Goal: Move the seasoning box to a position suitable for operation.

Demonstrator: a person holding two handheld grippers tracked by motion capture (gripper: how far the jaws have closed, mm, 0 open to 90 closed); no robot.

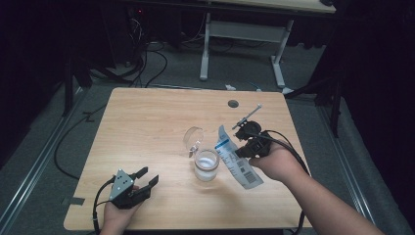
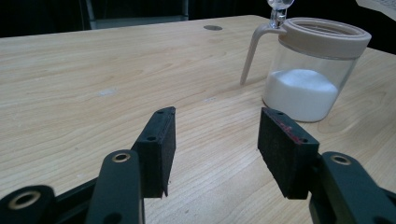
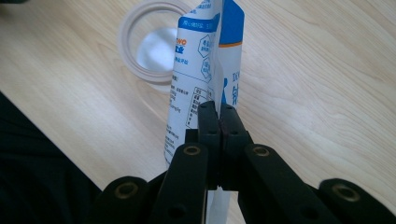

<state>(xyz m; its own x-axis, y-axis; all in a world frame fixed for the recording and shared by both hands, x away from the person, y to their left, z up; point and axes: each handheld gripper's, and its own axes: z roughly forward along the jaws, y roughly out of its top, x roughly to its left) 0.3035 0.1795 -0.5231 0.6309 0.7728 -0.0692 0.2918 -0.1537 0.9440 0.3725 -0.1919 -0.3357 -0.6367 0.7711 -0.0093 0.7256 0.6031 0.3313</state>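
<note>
1. The right gripper (image 1: 243,145) is held above the right half of the wooden table (image 1: 147,122), with the person's right hand (image 1: 274,161) wrapped round its body and a black cable trailing back along the forearm.
2. Its jaws are pressed together on a white and blue packet (image 1: 237,159); in the right gripper view the two black pads meet with the packet (image 3: 201,70) pinched between them, roughly mid-way along one edge.
3. The packet carries blue panels, small print and a barcode near its lower end. It hangs tilted, its upper end leaning toward the jar and its lower end toward the person.
4. The glass jar (image 1: 206,165) stands upright on the table just left of the packet, about a third full of white powder, probably sugar or salt, though the label is too small to read.
5. Its hinged lid (image 1: 193,138) is swung open and stands up behind the jar; in the left gripper view the jar (image 2: 308,70) shows a beige rim and a thin wire clasp at its side.
6. The left gripper (image 1: 147,181) sits low near the front left of the table, in the person's left hand (image 1: 117,215).
7. Its jaws are spread with nothing between them, pointing toward the jar and well apart from it.
8. A small round hole (image 1: 233,104) lies near the table's far edge.
</note>
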